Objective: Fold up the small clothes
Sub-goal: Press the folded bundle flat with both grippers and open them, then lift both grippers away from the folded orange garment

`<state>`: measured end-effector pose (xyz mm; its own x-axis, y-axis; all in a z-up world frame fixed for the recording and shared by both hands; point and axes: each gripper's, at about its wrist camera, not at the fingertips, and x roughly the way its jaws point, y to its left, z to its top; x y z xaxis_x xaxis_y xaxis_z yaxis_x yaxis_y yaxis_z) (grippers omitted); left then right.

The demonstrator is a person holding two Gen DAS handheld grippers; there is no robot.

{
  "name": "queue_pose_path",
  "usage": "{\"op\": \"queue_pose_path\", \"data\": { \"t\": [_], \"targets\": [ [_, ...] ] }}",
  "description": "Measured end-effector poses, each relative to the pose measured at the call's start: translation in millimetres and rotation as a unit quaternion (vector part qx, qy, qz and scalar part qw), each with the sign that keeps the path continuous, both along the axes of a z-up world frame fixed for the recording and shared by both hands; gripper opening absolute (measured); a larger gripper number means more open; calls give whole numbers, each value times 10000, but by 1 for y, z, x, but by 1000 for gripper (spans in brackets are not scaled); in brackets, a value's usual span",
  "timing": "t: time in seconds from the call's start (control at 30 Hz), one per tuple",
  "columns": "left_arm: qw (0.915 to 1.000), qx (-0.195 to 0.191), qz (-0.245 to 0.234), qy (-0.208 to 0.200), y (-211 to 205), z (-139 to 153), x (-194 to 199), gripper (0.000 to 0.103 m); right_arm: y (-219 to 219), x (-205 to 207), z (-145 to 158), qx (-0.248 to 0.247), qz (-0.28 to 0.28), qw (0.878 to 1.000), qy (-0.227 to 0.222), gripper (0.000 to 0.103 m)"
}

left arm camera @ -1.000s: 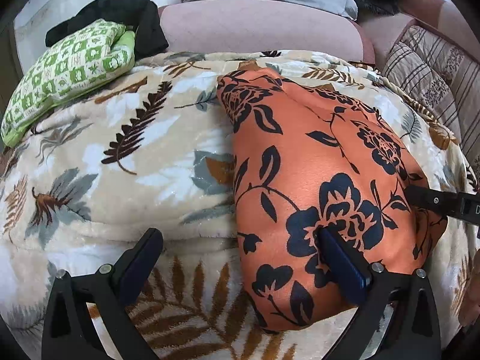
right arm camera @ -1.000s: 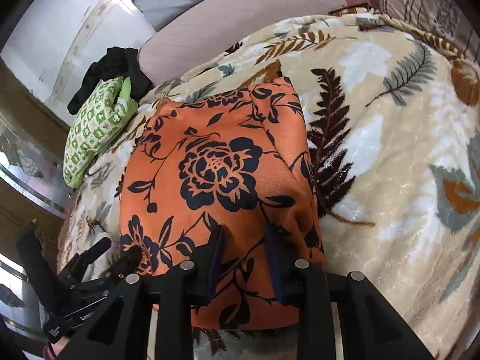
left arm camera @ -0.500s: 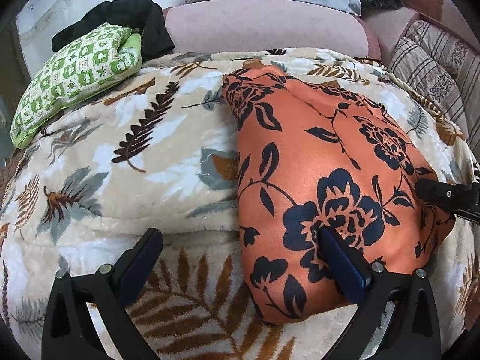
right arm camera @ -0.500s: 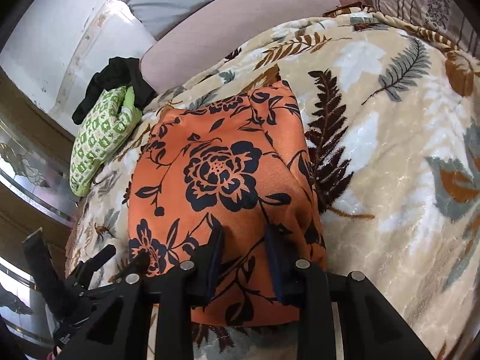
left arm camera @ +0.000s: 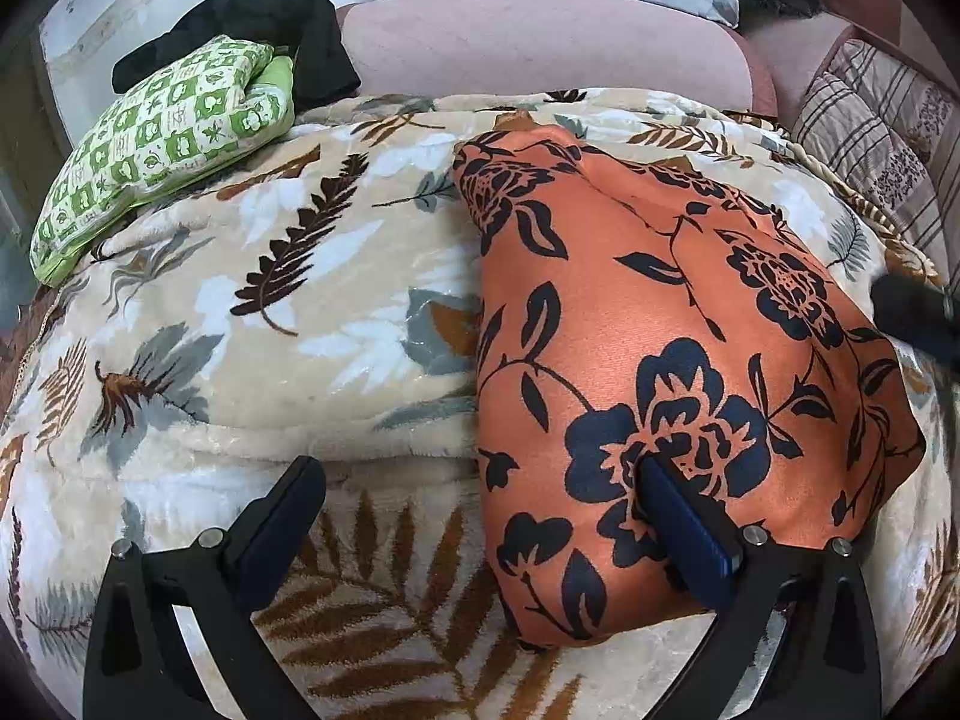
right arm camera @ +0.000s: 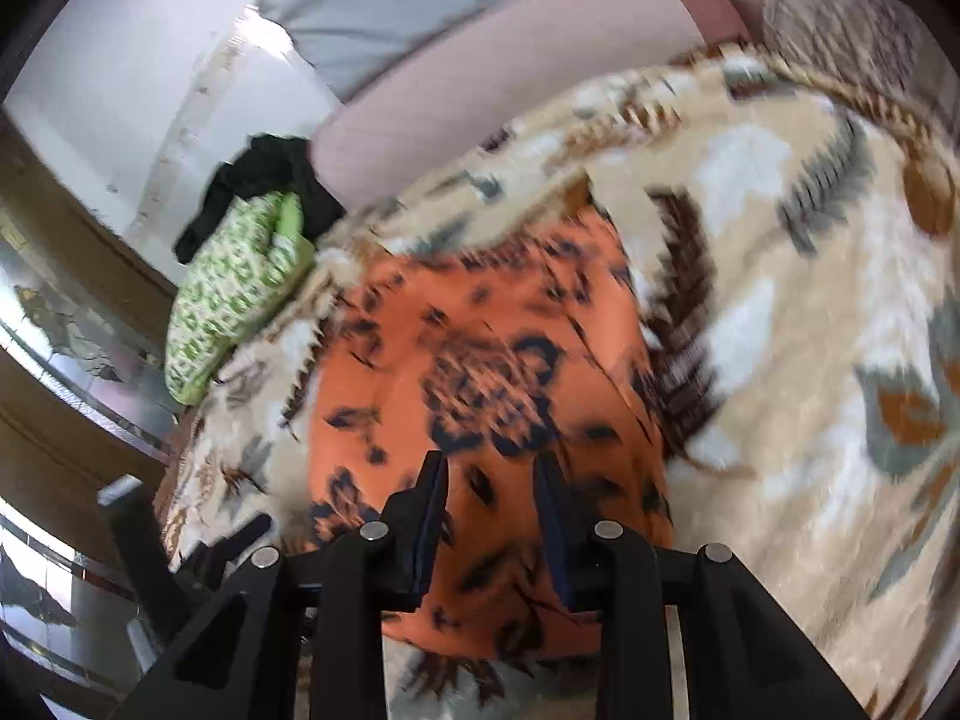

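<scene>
Here, an orange floral garment (left arm camera: 660,324) lies on the leaf-print blanket (left arm camera: 270,312), toward its right side, long axis running from the near edge up toward the pink sofa back (left arm camera: 540,42). Right gripper (right arm camera: 492,516) sits at the garment's near edge, narrowly parted with cloth in the gap; pinching or merely straddling, cannot tell through the blur. Left gripper (left arm camera: 480,516) spread wide, one finger on the cloth's near-left part, the other over bare blanket. Nearer the hem: the right. Far left corner: green checked bundle (left arm camera: 168,138), black cloth (left arm camera: 258,18).

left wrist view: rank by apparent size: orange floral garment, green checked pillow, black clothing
1. orange floral garment, though nearest the camera, so inflated
2. green checked pillow
3. black clothing, partly hidden behind the pillow
</scene>
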<state>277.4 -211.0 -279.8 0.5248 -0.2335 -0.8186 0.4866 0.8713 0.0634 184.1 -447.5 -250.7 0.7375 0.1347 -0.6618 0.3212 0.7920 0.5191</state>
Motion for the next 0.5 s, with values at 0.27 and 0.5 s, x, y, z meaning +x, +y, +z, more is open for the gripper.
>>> {"op": "queue_pose_path", "data": {
  "t": [0.27, 0.5],
  "targets": [
    [9999, 58, -48, -112, -2, 0, -2, 103, -12, 41, -36, -40, -132, 9971, 746, 33],
    [9996, 62, -167, -219, -2, 21, -2, 103, -12, 33, -23, -48, -129, 9986, 512, 33]
  ]
}}
